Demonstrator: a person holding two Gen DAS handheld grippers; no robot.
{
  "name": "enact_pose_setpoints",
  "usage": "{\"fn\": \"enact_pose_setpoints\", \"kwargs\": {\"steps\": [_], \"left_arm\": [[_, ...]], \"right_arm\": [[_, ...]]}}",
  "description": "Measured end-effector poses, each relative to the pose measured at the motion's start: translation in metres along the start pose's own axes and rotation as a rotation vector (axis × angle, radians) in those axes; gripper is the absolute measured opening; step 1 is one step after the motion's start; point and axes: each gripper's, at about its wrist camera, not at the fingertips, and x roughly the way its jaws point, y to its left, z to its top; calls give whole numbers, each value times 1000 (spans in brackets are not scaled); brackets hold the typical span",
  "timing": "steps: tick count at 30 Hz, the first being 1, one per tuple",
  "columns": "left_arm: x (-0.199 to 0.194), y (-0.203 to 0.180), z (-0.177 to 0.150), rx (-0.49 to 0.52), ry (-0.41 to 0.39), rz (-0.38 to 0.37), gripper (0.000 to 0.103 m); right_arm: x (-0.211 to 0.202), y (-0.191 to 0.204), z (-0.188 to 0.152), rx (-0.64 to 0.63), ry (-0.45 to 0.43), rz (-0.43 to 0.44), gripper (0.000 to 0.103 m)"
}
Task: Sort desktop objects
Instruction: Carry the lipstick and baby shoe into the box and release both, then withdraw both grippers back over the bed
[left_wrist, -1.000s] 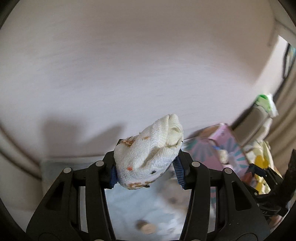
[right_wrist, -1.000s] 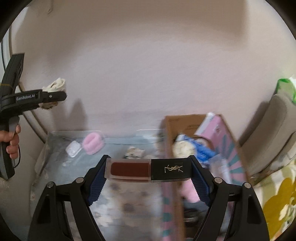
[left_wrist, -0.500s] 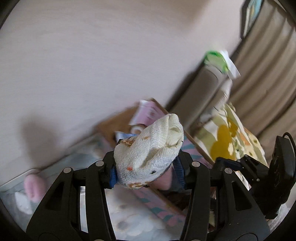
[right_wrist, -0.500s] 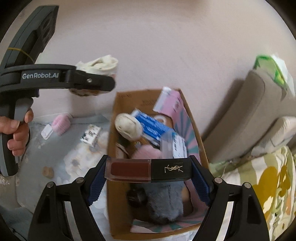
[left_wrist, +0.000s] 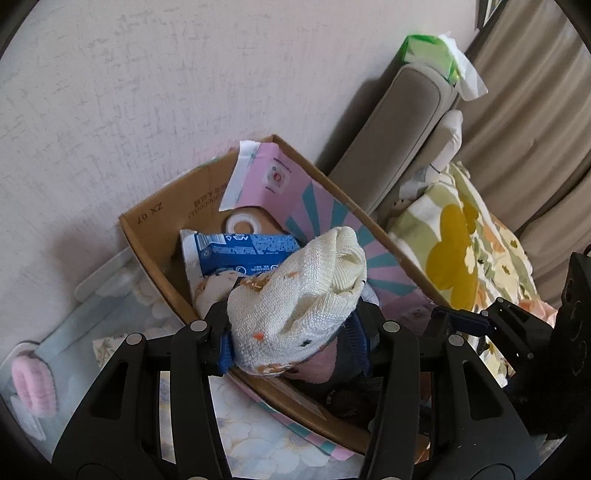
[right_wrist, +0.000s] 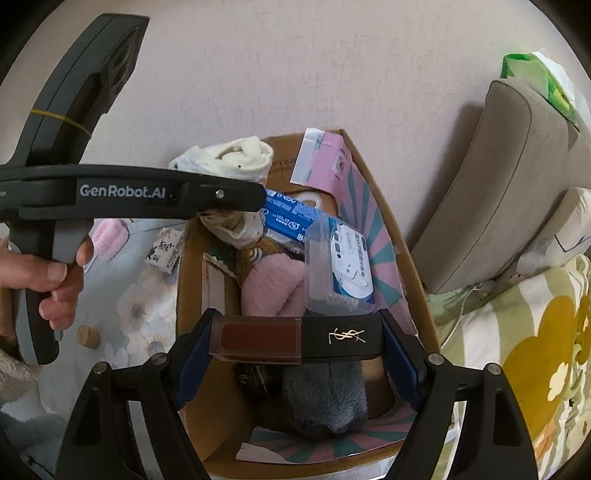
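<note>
My left gripper (left_wrist: 295, 341) is shut on a rolled cream sock (left_wrist: 299, 302) with small orange and dark specks, held above the open cardboard box (left_wrist: 155, 218). From the right wrist view the same sock (right_wrist: 225, 157) hangs over the box's far left corner, and a hand (right_wrist: 48, 280) grips the left gripper's handle. My right gripper (right_wrist: 295, 338) is shut on a lip-gloss tube (right_wrist: 295, 338), brown at its left half and black with a gold logo at its right, held crosswise over the near half of the cardboard box (right_wrist: 188, 280).
The box holds a blue packet (right_wrist: 291, 214), a clear plastic case (right_wrist: 340, 266), a pink fluffy item (right_wrist: 273, 288) and a grey furry item (right_wrist: 325, 398). Left of it on the floral mat lie a pink fuzzy item (left_wrist: 33, 384), a small printed box (right_wrist: 166, 249) and a cork (right_wrist: 88, 336). A cushion (right_wrist: 498, 184) and bedding (right_wrist: 517, 332) lie right.
Both grippers have swung from facing the wall to over the box, moving lower. The left gripper with the sock travelled right toward the box. Neither grip has changed.
</note>
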Motion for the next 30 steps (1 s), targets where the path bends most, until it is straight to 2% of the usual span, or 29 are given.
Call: {"fn": "enact_pose_setpoints", "kwargs": {"steps": [15, 18, 19, 20, 22, 24, 30], "left_arm": [[-2, 1, 7, 16, 0, 40, 46], [-1, 0, 12, 19, 15, 79, 58], [0, -1, 13, 20, 19, 100, 77], [0, -2, 13, 25, 20, 119, 103], [-4, -6, 13, 45, -7, 134, 103], [-8, -8, 14, 57, -16, 134, 103], [-27, -1, 11, 45, -22, 130, 103]], "right_arm": [[3, -1, 4, -3, 2, -5, 80], [8, 0, 4, -1, 23, -5, 80], [11, 0, 3, -8, 37, 0, 82], [11, 1, 2, -14, 37, -4, 84], [6, 1, -1, -16, 1, -14, 86], [2, -1, -2, 3, -22, 1, 92], [-5, -5, 1, 56, -42, 16, 92]]}}
